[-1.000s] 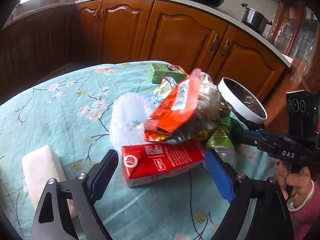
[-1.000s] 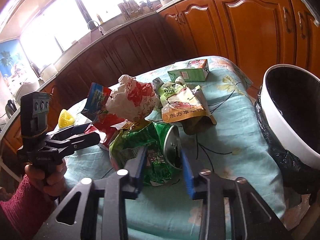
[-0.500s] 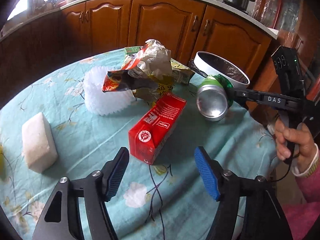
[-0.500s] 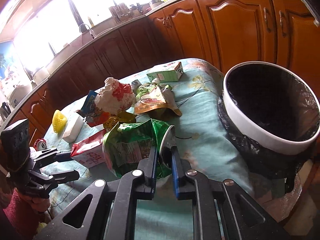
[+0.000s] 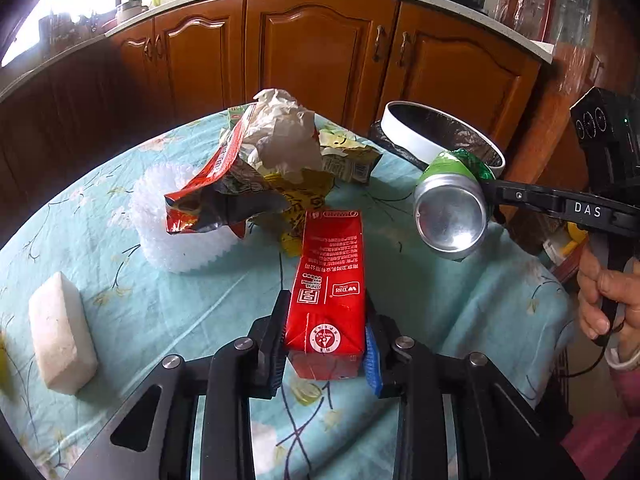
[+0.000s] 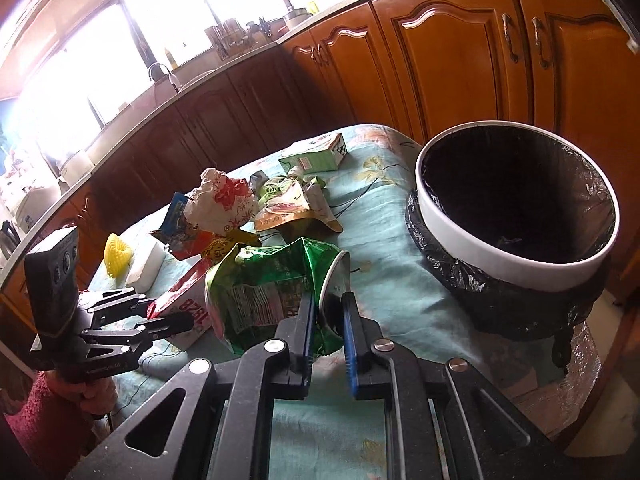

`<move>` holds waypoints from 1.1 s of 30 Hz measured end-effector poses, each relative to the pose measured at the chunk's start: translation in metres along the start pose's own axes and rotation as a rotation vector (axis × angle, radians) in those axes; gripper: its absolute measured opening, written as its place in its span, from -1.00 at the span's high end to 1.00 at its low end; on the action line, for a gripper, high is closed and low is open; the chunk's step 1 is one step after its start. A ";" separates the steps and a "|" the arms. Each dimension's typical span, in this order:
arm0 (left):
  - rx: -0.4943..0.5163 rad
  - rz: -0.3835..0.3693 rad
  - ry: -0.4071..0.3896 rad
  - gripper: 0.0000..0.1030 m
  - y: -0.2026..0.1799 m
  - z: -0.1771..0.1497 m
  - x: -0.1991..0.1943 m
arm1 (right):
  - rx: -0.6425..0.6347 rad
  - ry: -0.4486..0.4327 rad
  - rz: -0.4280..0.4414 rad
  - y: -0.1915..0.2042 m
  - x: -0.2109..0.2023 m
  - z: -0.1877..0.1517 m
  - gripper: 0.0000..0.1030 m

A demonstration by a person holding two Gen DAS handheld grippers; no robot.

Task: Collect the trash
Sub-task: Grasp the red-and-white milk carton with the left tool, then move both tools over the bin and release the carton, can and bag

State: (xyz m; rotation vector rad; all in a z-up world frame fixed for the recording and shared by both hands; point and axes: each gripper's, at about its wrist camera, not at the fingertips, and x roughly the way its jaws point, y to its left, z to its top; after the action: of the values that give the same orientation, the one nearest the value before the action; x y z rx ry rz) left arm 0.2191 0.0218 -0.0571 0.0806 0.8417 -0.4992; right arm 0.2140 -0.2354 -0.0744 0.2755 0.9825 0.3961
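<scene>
My left gripper [image 5: 326, 344] is shut on the near end of a red carton [image 5: 330, 280] that lies on the table's floral cloth [image 5: 160, 312]. My right gripper [image 6: 326, 320] is shut on a crushed green can [image 6: 276, 292], held above the table; the can also shows in the left wrist view [image 5: 452, 208]. A white-rimmed bin with a black liner [image 6: 516, 208] stands just beyond the table's right edge. A pile of crumpled wrappers [image 5: 264, 168] lies at the table's middle.
A white block [image 5: 60, 332] lies at the left of the table, and a white ruffled foam net [image 5: 176, 236] lies under the wrappers. A green carton [image 6: 316, 156] lies at the far edge. Wooden cabinets [image 5: 320, 52] stand behind.
My left gripper moved forward and closed on the red carton. My right gripper stayed shut on the can and carried it up toward the bin.
</scene>
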 end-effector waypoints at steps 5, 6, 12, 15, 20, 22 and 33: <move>-0.052 -0.024 -0.056 0.43 -0.023 -0.001 -0.014 | -0.002 -0.045 -0.019 -0.005 -0.020 0.003 0.76; -0.062 -0.031 -0.067 0.43 -0.029 0.001 -0.016 | -0.002 -0.055 -0.024 -0.008 -0.024 0.003 0.76; -0.101 -0.060 -0.123 0.43 -0.055 0.020 -0.019 | 0.019 -0.095 -0.065 -0.028 -0.042 0.008 0.76; -0.107 -0.067 -0.128 0.43 -0.064 0.034 -0.011 | 0.037 -0.109 -0.083 -0.042 -0.050 0.010 0.76; -0.100 -0.063 -0.113 0.43 -0.078 0.050 0.007 | 0.060 -0.136 -0.119 -0.062 -0.061 0.014 0.76; -0.092 -0.061 -0.112 0.43 -0.082 0.057 0.015 | 0.068 -0.147 -0.135 -0.069 -0.064 0.016 0.76; -0.058 -0.054 -0.102 0.43 -0.104 0.103 0.048 | 0.098 -0.200 -0.219 -0.111 -0.079 0.038 0.76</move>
State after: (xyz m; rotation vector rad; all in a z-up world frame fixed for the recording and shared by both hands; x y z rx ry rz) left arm 0.2706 -0.1157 -0.0100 -0.0205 0.7594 -0.5247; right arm 0.2296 -0.3715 -0.0397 0.2866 0.8263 0.1177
